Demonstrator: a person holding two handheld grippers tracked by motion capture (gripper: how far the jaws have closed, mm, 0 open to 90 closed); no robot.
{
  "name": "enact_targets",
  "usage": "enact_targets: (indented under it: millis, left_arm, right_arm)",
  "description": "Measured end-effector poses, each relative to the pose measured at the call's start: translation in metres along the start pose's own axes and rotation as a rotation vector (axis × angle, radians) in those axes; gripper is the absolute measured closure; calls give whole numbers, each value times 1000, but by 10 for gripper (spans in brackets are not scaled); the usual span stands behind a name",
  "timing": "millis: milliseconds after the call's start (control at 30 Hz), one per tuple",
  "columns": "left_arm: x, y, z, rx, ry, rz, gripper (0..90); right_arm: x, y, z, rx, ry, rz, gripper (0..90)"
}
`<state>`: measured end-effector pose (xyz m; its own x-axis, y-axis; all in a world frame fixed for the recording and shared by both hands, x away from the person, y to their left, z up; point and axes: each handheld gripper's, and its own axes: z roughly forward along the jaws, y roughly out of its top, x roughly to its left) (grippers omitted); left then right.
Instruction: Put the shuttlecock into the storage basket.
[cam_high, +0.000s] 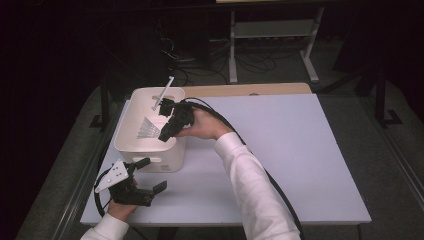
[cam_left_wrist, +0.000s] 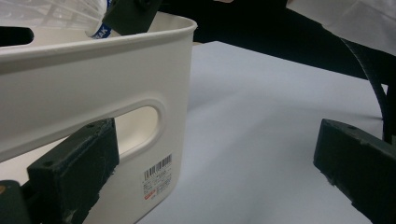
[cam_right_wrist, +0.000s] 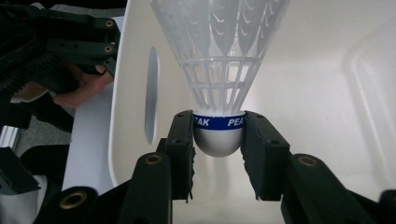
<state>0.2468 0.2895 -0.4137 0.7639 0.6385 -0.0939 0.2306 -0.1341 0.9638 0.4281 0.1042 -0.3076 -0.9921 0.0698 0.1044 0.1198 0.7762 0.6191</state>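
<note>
High view: right gripper (cam_high: 163, 121) clamped on shuttlecock (cam_right_wrist: 218, 70) cork, skirt inside white bin (cam_high: 150, 150), walls close around. Left gripper (cam_high: 150, 176), jaws apart, sits at the bin's near handle wall. Table (cam_high: 300, 165) right side open. Plastic stick (cam_high: 164, 93) leans on far rim.

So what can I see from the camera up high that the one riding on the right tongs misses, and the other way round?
High view alone: the whole table, the white stick leaning out of the bin, and floor cables behind. Right gripper view alone: the blue PEAK band on the shuttlecock's cork, pinched between the right tongs. Both share the white bin, the shuttlecock over it, and the left tongs beside the bin.
</note>
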Motion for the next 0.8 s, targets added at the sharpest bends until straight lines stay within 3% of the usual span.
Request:
enact_targets:
  millis: [33, 267, 433, 700, 733, 800]
  left_arm:
    - [0, 0, 0, -6, -2, -6, 0]
    - [-1, 0, 0, -8, -3, -11, 0]
    - [0, 0, 0, 2, -1, 3, 0]
    - [1, 0, -1, -3, 5, 1, 0]
    - [-1, 0, 0, -14, 2, -14, 0]
    - [1, 0, -1, -4, 4, 1, 0]
  right_arm:
    - [0, 0, -1, -13, -6, 4, 516]
    - [-2, -2, -8, -58, -23, 32, 165]
    - [-5, -8, -15, -96, -49, 55, 2]
    - [-5, -25, -30, -151, -91, 95, 0]
    - [-7, -28, -32, -156, -99, 91, 0]
    - [-8, -34, -36, -164, -111, 102, 0]
